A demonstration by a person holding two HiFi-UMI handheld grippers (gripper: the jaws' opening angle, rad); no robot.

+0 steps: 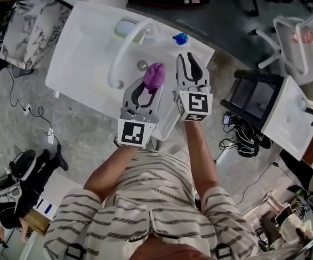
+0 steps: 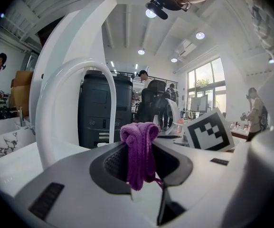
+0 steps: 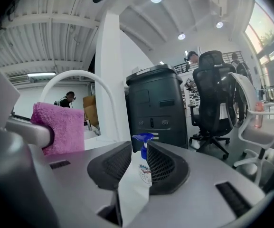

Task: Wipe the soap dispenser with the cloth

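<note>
Holding the purple cloth (image 1: 155, 76) short of the soap dispenser (image 1: 180, 38); we judge wiping not yet begun.
Our left tool (image 1: 148, 89) clamps the purple cloth; our right tool (image 1: 192, 65) stands part open, empty, the soap dispenser just ahead on the desk (image 1: 85, 42).

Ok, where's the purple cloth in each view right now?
Head view: cloth at centre, held by the left gripper.
Left gripper view: cloth dead centre, clamped between the jaws.
Right gripper view: cloth at the left edge, mid-height.
Shared landmark: white arched faucet.
</note>
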